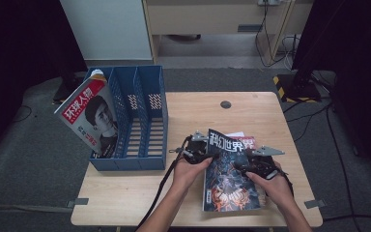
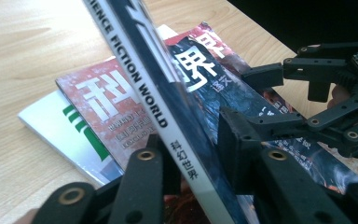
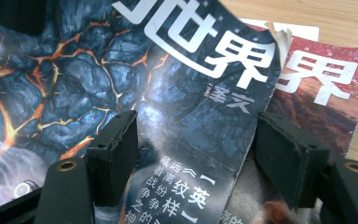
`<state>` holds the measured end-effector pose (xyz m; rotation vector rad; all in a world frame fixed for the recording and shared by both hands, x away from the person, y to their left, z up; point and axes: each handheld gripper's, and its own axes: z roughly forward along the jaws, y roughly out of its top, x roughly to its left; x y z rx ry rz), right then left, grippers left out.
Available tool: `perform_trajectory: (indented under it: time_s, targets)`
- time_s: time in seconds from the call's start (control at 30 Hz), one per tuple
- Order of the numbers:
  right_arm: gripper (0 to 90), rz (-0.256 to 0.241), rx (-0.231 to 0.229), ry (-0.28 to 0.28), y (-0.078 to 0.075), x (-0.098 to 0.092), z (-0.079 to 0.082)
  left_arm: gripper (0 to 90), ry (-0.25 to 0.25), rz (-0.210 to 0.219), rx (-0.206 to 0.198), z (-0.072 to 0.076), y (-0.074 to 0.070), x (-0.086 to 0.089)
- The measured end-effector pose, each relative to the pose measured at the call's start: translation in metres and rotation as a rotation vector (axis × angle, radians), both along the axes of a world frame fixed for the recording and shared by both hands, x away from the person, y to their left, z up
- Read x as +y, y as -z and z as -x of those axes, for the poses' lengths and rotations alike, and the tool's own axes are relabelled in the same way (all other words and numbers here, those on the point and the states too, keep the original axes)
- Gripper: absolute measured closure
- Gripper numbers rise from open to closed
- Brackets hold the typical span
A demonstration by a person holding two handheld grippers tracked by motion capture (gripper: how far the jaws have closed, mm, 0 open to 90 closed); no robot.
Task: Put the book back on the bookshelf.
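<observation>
Dark, glossy magazine (image 1: 229, 174) is lifting off the pile on the worktop (image 1: 125, 193). Left gripper (image 2: 193, 154) jaws are clamping its stiff spine; right gripper (image 3: 193, 154) jaws are apart around its floppy, slippery edge.

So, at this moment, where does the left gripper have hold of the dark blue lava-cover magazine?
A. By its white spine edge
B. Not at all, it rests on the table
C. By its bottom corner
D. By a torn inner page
A: in the left gripper view the left gripper has one jaw on each side of the white spine of the dark blue lava-cover magazine, lifted on edge.
</observation>
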<state>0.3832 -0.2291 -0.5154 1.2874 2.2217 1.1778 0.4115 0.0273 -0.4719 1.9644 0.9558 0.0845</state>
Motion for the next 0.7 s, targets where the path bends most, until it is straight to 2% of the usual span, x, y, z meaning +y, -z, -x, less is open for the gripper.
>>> perform_trajectory:
  time_s: [0.2, 0.4, 0.57, 0.7]
  targets:
    - [28.2, -0.019, 0.007, 0.003, -0.001, 0.001, 0.001, 74.4, 0.003, 0.01, -0.021, 0.002, -0.006, 0.001]
    - [22.1, -0.034, -0.003, -0.012, -0.002, 0.002, 0.002, 76.0, 0.036, -0.011, -0.088, 0.007, -0.019, 0.0]
    - [14.3, -0.05, 0.001, -0.014, -0.002, 0.001, 0.002, 77.4, 0.058, 0.004, -0.118, 0.012, -0.028, 0.001]
    - [12.2, -0.08, 0.009, -0.026, -0.002, -0.002, 0.0, 79.1, 0.07, 0.019, -0.129, 0.012, -0.034, 0.003]
